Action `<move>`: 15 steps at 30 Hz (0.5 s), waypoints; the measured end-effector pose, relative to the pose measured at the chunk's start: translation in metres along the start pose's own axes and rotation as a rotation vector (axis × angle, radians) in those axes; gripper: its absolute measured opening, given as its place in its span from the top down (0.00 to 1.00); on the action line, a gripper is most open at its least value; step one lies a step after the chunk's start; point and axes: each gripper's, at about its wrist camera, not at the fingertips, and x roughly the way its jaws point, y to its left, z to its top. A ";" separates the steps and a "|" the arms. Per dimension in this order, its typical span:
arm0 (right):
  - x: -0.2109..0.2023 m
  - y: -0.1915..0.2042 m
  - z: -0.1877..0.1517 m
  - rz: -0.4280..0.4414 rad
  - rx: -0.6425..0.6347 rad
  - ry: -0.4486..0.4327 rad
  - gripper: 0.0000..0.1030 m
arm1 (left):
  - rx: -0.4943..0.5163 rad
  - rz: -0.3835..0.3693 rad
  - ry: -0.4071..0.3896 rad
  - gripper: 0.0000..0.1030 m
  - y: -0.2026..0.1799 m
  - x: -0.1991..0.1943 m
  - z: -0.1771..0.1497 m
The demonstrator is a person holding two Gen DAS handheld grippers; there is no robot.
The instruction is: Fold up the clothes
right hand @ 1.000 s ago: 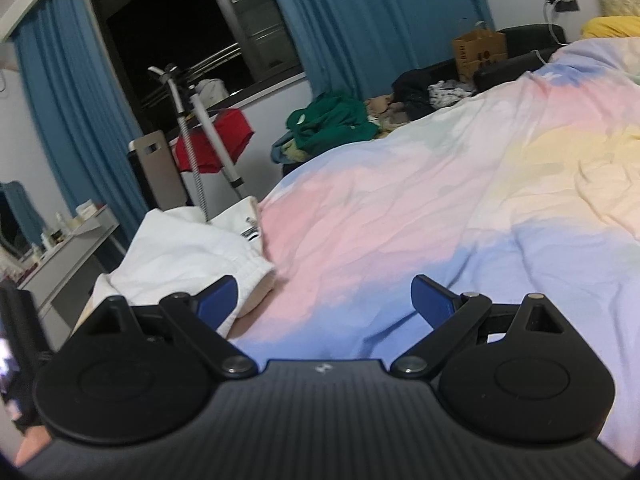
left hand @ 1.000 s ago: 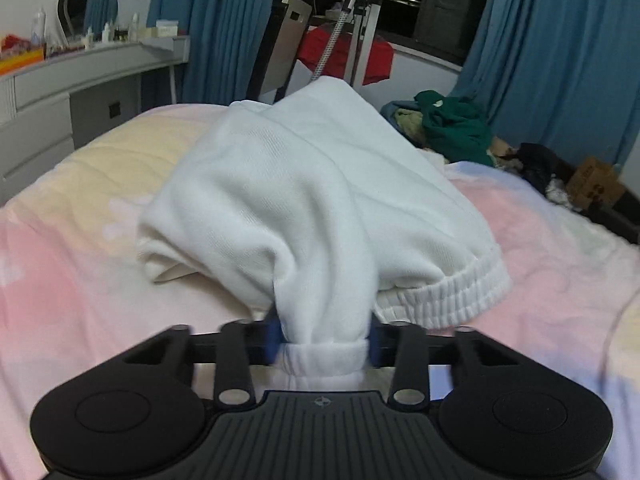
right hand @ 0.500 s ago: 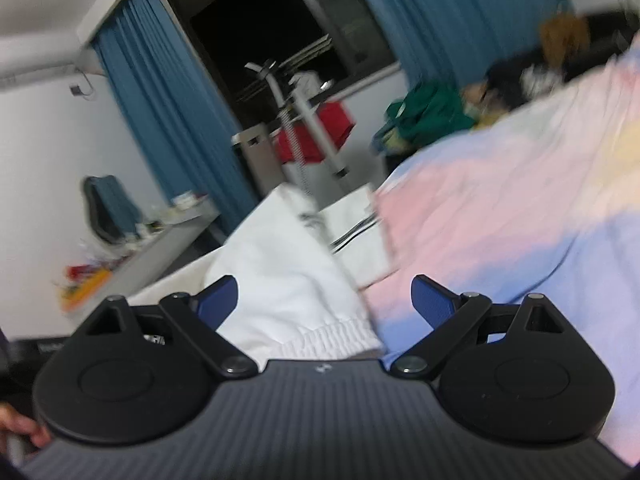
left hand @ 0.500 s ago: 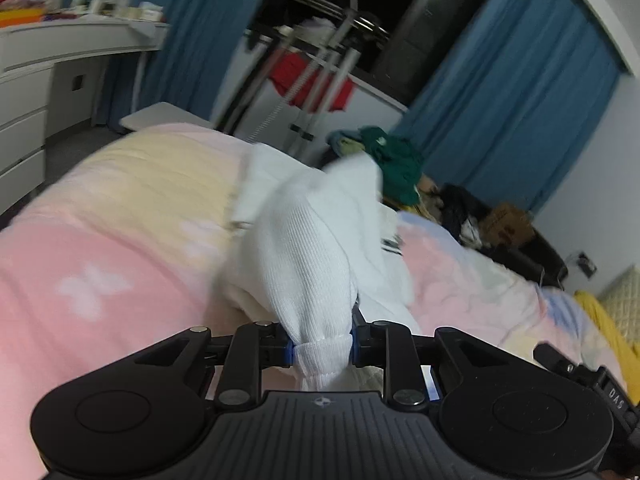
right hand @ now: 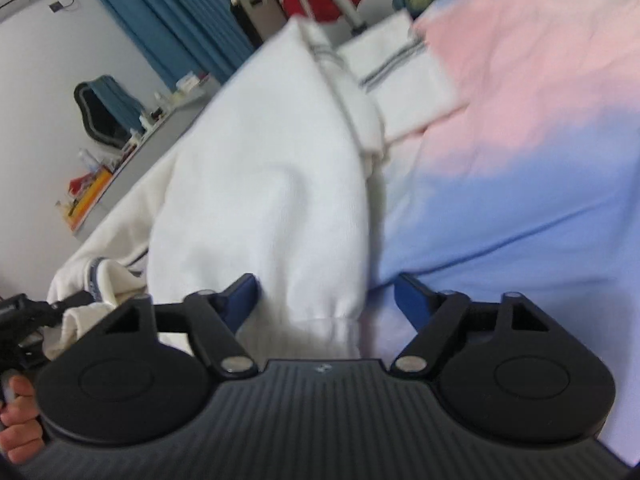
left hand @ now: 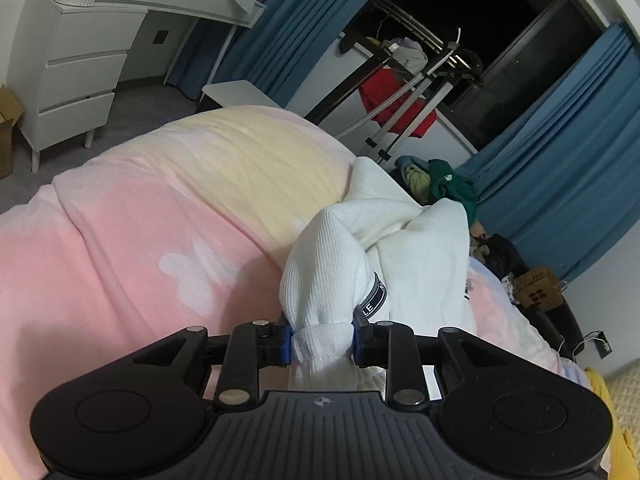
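A white knit garment (left hand: 404,252) with ribbed cuffs and dark stripes lies bunched on the pastel bedspread (left hand: 132,240). My left gripper (left hand: 322,340) is shut on a bunched ribbed end of it and holds it lifted. In the right wrist view the same white garment (right hand: 272,184) fills the middle. My right gripper (right hand: 326,300) is open, with a ribbed cuff of the garment between its blue pads, not clamped. The left gripper (right hand: 68,304) shows at the left edge there, holding white cloth.
A white dresser (left hand: 76,60) stands left of the bed. A drying rack (left hand: 404,96) with red cloth stands by the blue curtains (left hand: 560,160). A pile of green clothes (left hand: 444,184) and a cardboard box (left hand: 538,294) sit beyond the bed.
My left gripper has lifted and swung left with the cloth. My right gripper has moved down and in, so the cuff now sits between its open fingers.
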 end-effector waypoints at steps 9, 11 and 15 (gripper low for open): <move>-0.011 0.027 -0.005 0.088 -0.019 -0.008 0.68 | -0.004 0.036 0.013 0.68 0.001 0.007 0.001; -0.022 0.037 -0.006 0.094 -0.027 -0.032 0.71 | 0.022 0.056 0.013 0.64 -0.001 0.004 -0.001; -0.051 0.053 -0.008 0.114 -0.031 -0.095 0.80 | 0.064 0.096 -0.019 0.53 -0.008 -0.008 -0.005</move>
